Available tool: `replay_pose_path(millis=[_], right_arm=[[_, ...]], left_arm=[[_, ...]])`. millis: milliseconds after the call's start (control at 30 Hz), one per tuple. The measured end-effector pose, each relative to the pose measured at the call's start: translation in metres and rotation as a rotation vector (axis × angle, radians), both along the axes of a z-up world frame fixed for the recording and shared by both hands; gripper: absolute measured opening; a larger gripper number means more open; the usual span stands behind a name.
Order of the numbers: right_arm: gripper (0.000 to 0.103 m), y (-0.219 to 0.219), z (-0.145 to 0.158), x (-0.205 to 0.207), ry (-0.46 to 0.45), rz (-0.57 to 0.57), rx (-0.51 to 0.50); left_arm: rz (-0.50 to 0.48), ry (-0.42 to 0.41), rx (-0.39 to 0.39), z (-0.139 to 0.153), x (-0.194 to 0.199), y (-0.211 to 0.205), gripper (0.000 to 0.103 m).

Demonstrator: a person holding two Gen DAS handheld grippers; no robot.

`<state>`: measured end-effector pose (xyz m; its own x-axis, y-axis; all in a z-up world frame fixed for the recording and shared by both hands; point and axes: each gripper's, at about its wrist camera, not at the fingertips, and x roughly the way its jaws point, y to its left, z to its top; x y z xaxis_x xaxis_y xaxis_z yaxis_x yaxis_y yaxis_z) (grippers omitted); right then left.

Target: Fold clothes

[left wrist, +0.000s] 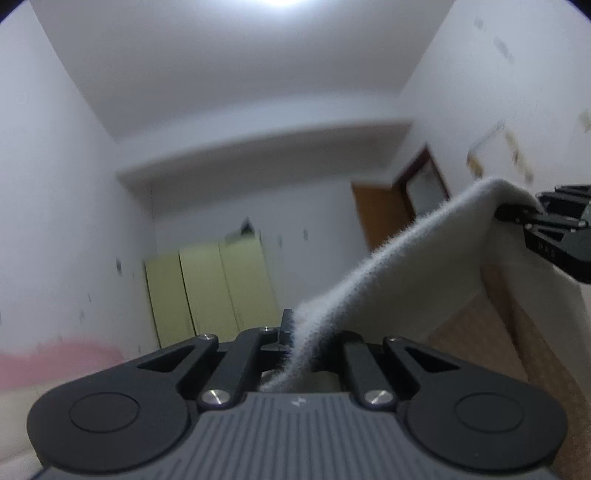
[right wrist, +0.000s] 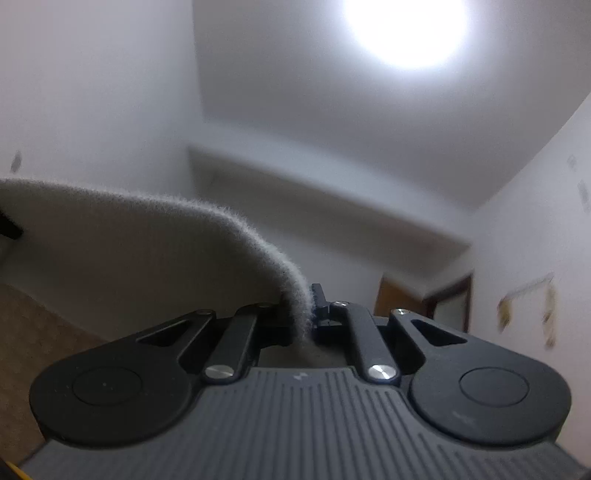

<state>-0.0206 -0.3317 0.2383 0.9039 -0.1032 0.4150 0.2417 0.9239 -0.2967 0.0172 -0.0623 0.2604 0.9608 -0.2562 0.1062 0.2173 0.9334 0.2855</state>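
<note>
Left gripper [left wrist: 295, 332]: jaws pinching one edge of white fuzzy garment [left wrist: 424, 258]. Right gripper [right wrist: 308, 314]: jaws clamped on the opposite edge. Garment hangs in air between both, raised toward ceiling [right wrist: 332, 92].

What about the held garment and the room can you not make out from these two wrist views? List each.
- Fuzzy white garment: its type; lower part cut off by left gripper body.
- Left view: wall papers blurred.
- Right view: ceiling light glare; right gripper pinches cloth.

garment [left wrist: 424, 251]: white, fuzzy | claw [left wrist: 295, 332]: black | cabinet [left wrist: 210, 291]: pale green
</note>
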Motion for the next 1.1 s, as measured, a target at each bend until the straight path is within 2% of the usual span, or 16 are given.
replay_pose_path(millis=[100, 200, 300, 367, 433, 467, 500, 533, 567, 600, 700, 767, 800, 933, 1000, 1100], right_arm=[[0.006, -0.006, -0.033, 0.075, 0.136, 0.001, 0.016], [0.006, 0.015, -0.095, 0.162, 0.303, 0.000, 0.025], [0.009, 0.046, -0.151, 0.266, 0.508, -0.023, 0.049], [0.024, 0.061, -0.204, 0.300, 0.686, -0.037, 0.088], [0.037, 0.087, -0.257, 0.322, 0.903, -0.048, 0.140], [0.039, 0.097, -0.282, 0.330, 0.999, -0.053, 0.166], [0.040, 0.091, -0.299, 0.325, 1.040, -0.056, 0.188], [0.043, 0.087, -0.314, 0.321, 1.072, -0.056, 0.207], [0.049, 0.092, -0.321, 0.321, 1.064, -0.048, 0.210], [0.050, 0.096, -0.325, 0.320, 1.055, -0.040, 0.213], [0.054, 0.072, -0.301, 0.300, 1.013, -0.012, 0.274], [0.058, 0.035, -0.281, 0.327, 0.966, 0.013, 0.336], [0.058, 0.029, -0.265, 0.315, 0.933, 0.032, 0.367], [0.063, 0.013, -0.213, 0.260, 0.827, 0.119, 0.453], [0.064, 0.010, -0.191, 0.227, 0.788, 0.178, 0.473], [0.065, 0.011, -0.162, 0.175, 0.750, 0.285, 0.487]], left_arm=[[0.062, 0.103, 0.039, -0.045, 0.083, -0.016, 0.007], [0.118, 0.256, 0.076, -0.104, 0.162, -0.018, 0.009], [0.167, 0.453, 0.153, -0.187, 0.227, -0.006, 0.035], [0.211, 0.576, 0.206, -0.246, 0.260, 0.003, 0.058], [0.234, 0.704, 0.225, -0.286, 0.282, 0.007, 0.058], [0.242, 0.769, 0.230, -0.304, 0.291, 0.009, 0.058], [0.243, 0.802, 0.226, -0.313, 0.294, 0.013, 0.058], [0.240, 0.807, 0.213, -0.315, 0.292, 0.019, 0.058], [0.236, 0.812, 0.200, -0.316, 0.290, 0.024, 0.059], [0.232, 0.816, 0.187, -0.318, 0.288, 0.030, 0.059], [0.238, 0.790, 0.129, -0.288, 0.287, 0.034, 0.062], [0.227, 0.764, 0.062, -0.252, 0.271, 0.040, 0.065], [0.217, 0.747, 0.029, -0.231, 0.259, 0.046, 0.066], [0.188, 0.641, -0.060, -0.160, 0.189, 0.071, 0.070], [0.177, 0.571, -0.097, -0.117, 0.144, 0.082, 0.072], [0.184, 0.453, -0.134, -0.070, 0.073, 0.108, 0.072]])
